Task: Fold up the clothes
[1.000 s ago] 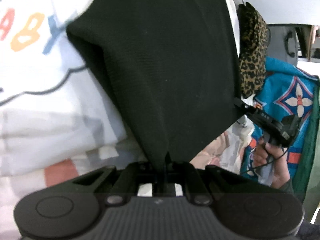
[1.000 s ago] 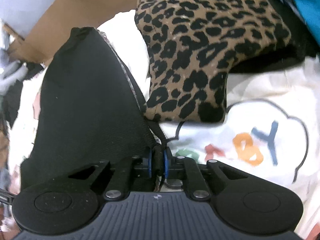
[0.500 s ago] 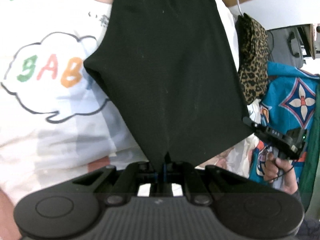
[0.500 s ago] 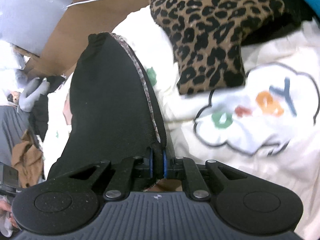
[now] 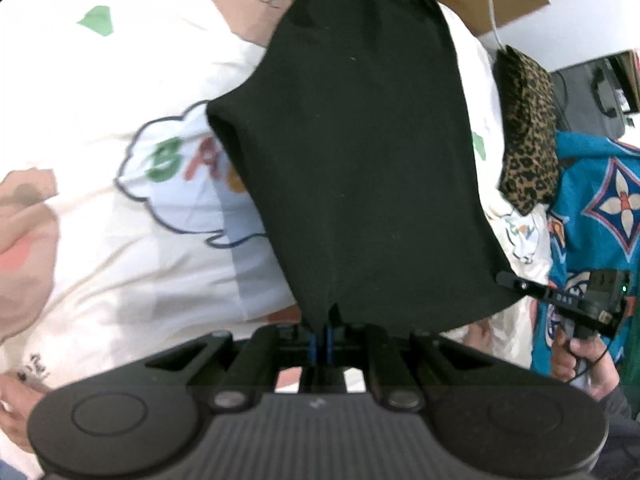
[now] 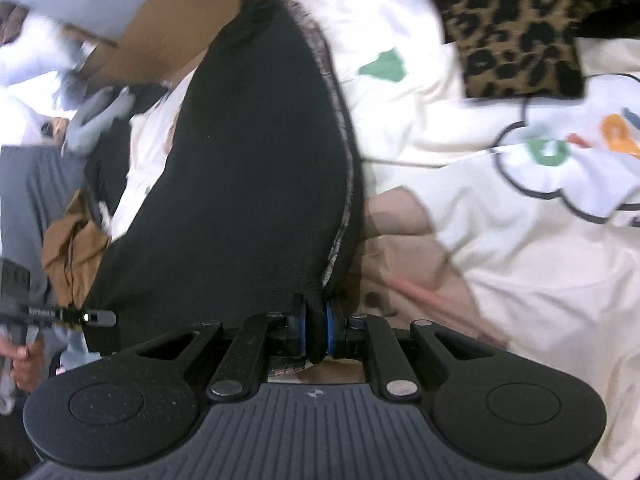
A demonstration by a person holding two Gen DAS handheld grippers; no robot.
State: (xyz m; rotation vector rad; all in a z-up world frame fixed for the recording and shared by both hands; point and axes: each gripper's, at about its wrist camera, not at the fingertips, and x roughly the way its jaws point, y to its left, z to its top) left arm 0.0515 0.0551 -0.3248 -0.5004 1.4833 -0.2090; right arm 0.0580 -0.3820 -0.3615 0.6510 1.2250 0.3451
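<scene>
Black garment [image 5: 360, 152] hangs stretched between both grippers, above a cream printed sheet [image 5: 120, 240]. In the left wrist view it fills the centre, running from the fingers up to 12 o'clock, one folded edge bulging out at 9 o'clock. Left gripper [image 5: 320, 342] is pinched tight on its lower hem, blue pads almost meeting w/ cloth between. Right gripper [image 6: 316, 330] is likewise clamped on a thick bunched corner, fabric rising to 11 o'clock, a greyish seam edge [image 6: 340, 152] along its right side.

Pose: in the left wrist view the right gripper [image 5: 516, 282] comes in at 3 o'clock, its black finger tip at the garment's corner, held by the person's right hand [image 5: 584, 364]. In the right wrist view the left gripper [image 6: 102, 318] shows at 9 o'clock, tip on the garment's opposite corner.

Writing: "BA" plus part of another letter inside a cloud outline on the sheet; the tool body at 3 o'clock carries small white letters, prob. "DAS", too blurred to be sure.

Leopard-print cloth [image 5: 528, 132] lies at 2 o'clock, a turquoise patterned garment [image 5: 600, 208] at 3 o'clock, brown cardboard [image 6: 168, 40] at 11 o'clock in the right wrist view.
</scene>
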